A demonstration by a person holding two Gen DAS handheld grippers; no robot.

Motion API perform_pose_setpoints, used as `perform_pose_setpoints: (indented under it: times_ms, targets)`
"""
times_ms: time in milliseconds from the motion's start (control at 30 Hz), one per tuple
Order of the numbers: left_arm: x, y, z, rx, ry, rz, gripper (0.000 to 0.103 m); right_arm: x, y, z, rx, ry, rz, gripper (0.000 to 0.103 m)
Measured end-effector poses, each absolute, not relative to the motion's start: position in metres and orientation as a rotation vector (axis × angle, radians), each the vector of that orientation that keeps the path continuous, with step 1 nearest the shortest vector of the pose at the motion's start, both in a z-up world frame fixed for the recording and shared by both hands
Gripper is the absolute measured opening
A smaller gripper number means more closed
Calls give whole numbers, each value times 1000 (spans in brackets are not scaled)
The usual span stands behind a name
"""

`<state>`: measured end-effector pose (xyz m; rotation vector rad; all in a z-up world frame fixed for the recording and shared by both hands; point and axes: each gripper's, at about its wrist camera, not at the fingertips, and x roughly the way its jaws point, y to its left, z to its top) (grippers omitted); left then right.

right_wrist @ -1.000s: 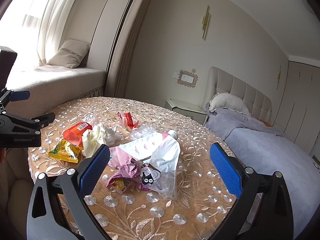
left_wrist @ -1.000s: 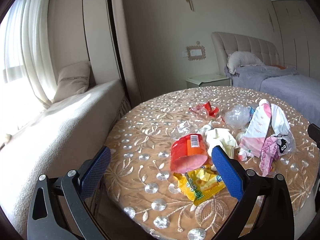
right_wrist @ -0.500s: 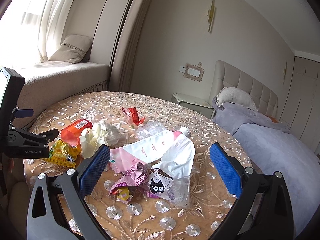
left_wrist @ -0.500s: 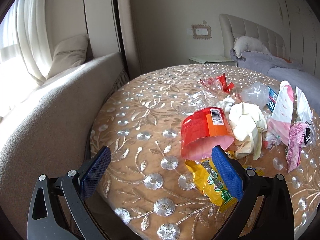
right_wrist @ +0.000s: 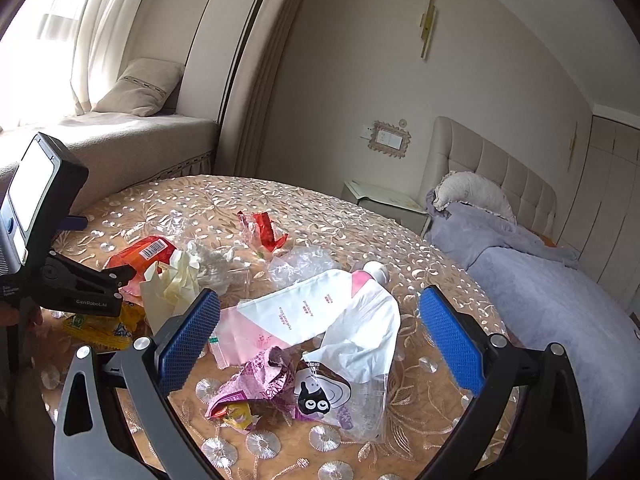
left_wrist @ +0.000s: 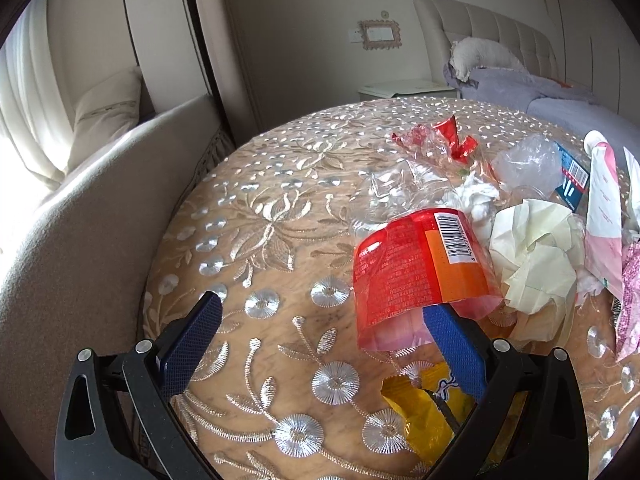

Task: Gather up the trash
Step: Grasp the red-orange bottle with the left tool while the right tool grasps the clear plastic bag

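Trash lies on a round embroidered table. In the left wrist view my left gripper is open, low over the table's near edge. Its right finger reaches under the open end of a red-orange wrapper. A yellow wrapper lies below it and crumpled cream paper to the right. In the right wrist view my right gripper is open above a white-pink pouch, a pink wrapper and a clear cat-print bag. The left gripper's body shows at left.
A red torn wrapper and clear plastic lie further back on the table. A beige window seat borders the table on the left. A bed and a nightstand stand behind and to the right.
My left gripper has moved forward and down toward the red-orange wrapper, its right finger now at the wrapper's open end. My right gripper has moved closer over the pouch and pink wrapper.
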<state>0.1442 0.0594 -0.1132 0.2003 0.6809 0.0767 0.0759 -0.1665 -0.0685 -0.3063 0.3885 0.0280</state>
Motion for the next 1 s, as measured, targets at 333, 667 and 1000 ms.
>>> perform_pose_setpoints:
  times_ms: [333,667,1000]
  targets:
    - [171,70,-110,86,740,-56,8,88,-175,-73,-300,432,8,100]
    - [144,64,-78,48,597,-50,4,95,-197,-75,-267,466,-35,100]
    - [115,36,-53,41,532,-140,4,131,-224,-92,-225,611,-80,100]
